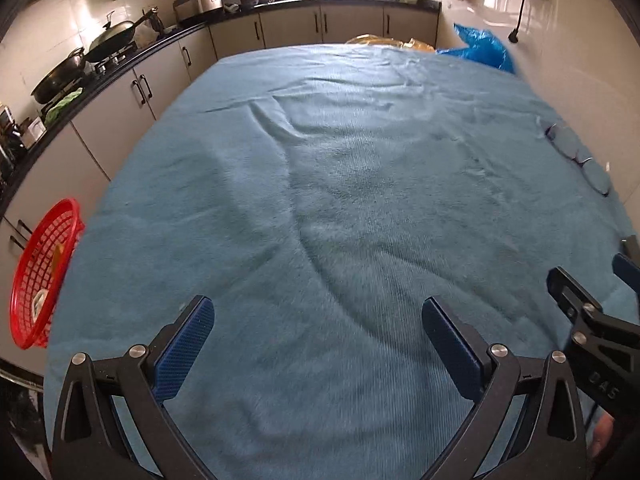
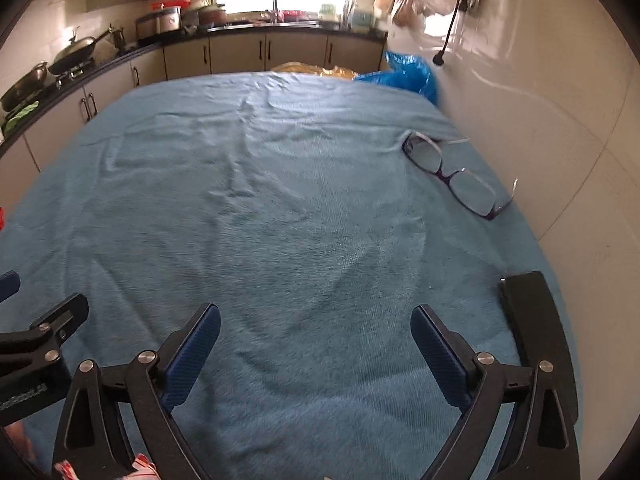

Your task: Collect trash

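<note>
Above a table draped in blue towelling cloth (image 1: pixel 320 200), both the left gripper (image 1: pixel 318 344) and right gripper (image 2: pixel 316 352) hover spread apart, empty. No trash remains visible there; the red plastic mesh basket (image 1: pixel 40 276) at the table's left edge holds scraps, so collecting seems nearly finished.

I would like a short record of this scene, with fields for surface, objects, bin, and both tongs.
surface: table under a blue towel
objects: purple glasses near the wall; black case beside the right tongs
bin: red basket at the table's left edge
left tongs: open, holding nothing
right tongs: open, holding nothing
</note>
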Tool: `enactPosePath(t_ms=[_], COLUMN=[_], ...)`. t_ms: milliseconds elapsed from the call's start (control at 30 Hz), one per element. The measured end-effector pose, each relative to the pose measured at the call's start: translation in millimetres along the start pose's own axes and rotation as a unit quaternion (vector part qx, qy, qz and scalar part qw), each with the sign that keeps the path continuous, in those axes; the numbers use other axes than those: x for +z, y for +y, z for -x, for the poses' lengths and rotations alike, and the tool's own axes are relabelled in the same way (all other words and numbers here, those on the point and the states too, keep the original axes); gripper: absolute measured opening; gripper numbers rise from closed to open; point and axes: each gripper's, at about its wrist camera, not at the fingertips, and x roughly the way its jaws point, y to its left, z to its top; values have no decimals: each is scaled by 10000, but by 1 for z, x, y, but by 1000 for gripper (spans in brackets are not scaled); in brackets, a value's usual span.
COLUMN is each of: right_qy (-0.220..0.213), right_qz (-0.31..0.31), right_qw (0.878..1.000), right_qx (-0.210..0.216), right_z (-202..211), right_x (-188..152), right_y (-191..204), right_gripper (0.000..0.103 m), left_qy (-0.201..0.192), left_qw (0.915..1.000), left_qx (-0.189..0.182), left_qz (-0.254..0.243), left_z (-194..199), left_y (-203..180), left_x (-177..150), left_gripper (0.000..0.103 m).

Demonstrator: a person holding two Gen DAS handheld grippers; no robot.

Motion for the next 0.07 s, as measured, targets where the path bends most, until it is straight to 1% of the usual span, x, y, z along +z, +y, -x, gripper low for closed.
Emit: enactPosePath(t_ms=[67], right_qy=[86], right_qz=[16], right_qw=[10000], right_qx=[-14], right_z=[-8], right_x=[2], right_y=[0], right_gripper=[98], left_qy=[56], left_qw=[9998], left_qx=[-183], left_qz=[-21], left_z=[-5], left_y=[-2], left_x=[4], left_gripper=[103])
